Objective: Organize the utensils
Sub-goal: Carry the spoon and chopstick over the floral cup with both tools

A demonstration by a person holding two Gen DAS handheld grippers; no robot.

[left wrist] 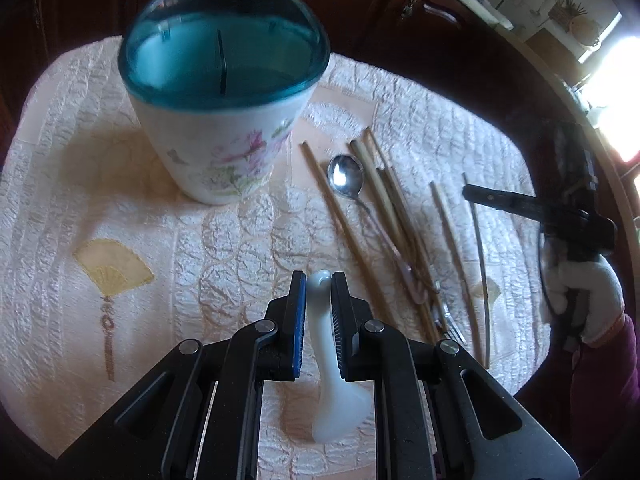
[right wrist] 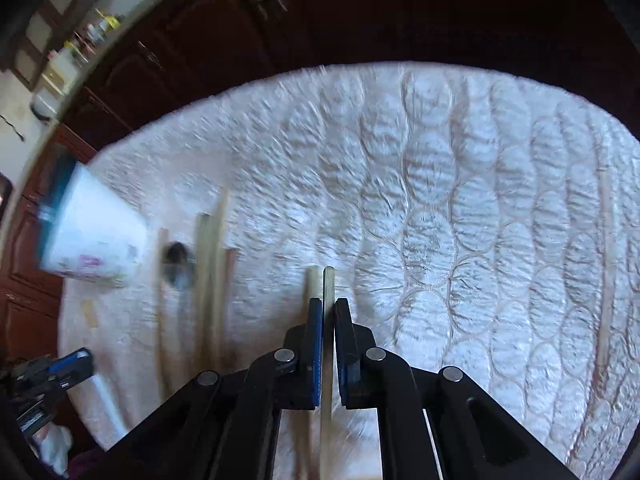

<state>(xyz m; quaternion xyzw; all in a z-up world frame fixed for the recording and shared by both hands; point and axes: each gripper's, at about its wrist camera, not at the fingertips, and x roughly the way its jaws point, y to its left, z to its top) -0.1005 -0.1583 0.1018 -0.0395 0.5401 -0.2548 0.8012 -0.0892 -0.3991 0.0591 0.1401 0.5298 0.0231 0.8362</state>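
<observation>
A white ceramic spoon [left wrist: 320, 344] sits clamped by its handle between the nearly closed jaws of the left gripper [left wrist: 318, 280], near a teal-rimmed floral holder [left wrist: 224, 92] standing on a quilted cloth [left wrist: 120, 208]. Farther from the holder, the right gripper [right wrist: 329, 304] pinches one pale chopstick [right wrist: 329, 284]. Between them lie loose chopsticks [left wrist: 340, 216], a metal spoon [left wrist: 345, 176] and a fork [left wrist: 452, 330].

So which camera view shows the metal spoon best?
The left wrist view: the metal spoon lies sharp among the chopsticks beside the holder, its shiny bowl and thin handle both visible. The right wrist view shows it only as a dark, blurred bowl near the left edge.
</observation>
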